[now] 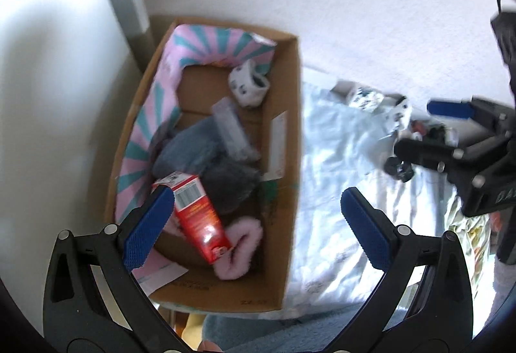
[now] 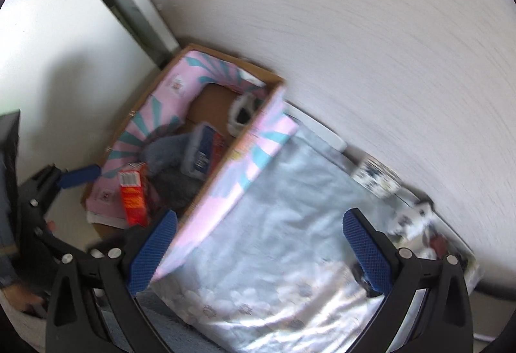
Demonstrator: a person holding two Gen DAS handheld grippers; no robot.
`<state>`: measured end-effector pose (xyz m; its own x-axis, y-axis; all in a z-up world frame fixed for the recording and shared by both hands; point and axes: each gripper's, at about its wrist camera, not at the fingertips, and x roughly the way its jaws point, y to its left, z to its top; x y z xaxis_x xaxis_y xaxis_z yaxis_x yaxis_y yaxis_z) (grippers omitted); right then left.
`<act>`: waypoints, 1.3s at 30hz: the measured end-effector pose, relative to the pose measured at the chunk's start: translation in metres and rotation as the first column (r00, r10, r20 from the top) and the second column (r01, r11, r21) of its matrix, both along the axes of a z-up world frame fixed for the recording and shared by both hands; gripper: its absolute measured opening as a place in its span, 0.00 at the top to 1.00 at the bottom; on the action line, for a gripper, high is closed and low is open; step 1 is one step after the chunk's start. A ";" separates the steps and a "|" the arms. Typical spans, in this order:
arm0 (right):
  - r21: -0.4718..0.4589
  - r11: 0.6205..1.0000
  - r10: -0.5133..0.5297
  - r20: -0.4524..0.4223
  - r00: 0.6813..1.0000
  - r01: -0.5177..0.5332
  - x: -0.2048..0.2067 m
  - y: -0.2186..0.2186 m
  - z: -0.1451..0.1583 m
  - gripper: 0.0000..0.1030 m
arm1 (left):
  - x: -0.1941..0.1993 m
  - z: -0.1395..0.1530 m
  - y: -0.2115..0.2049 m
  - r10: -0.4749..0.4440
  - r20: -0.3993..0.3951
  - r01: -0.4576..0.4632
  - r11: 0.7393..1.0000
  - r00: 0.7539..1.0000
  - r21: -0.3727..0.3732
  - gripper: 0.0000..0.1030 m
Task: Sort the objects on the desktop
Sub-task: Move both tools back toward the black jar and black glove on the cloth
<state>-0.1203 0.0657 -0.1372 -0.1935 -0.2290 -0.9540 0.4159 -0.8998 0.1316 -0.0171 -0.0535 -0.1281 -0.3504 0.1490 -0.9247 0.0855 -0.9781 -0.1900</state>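
Left wrist: red box [image 1: 198, 217] in carton [image 1: 283, 159], beside open left claw [image 1: 258, 230].

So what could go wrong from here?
The red carton lies tilted against the left gripper's open fingertip; pulling away might drag it. The cardboard box is already crowded, so more items may pile up. Both views are blurred, so the small objects could get knocked.
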 end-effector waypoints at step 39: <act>0.051 0.888 -0.458 0.050 0.887 0.456 0.109 0.234 -0.038 0.00 | -0.021 0.005 0.161 -0.321 -0.041 0.322 0.947 0.946 0.024 0.00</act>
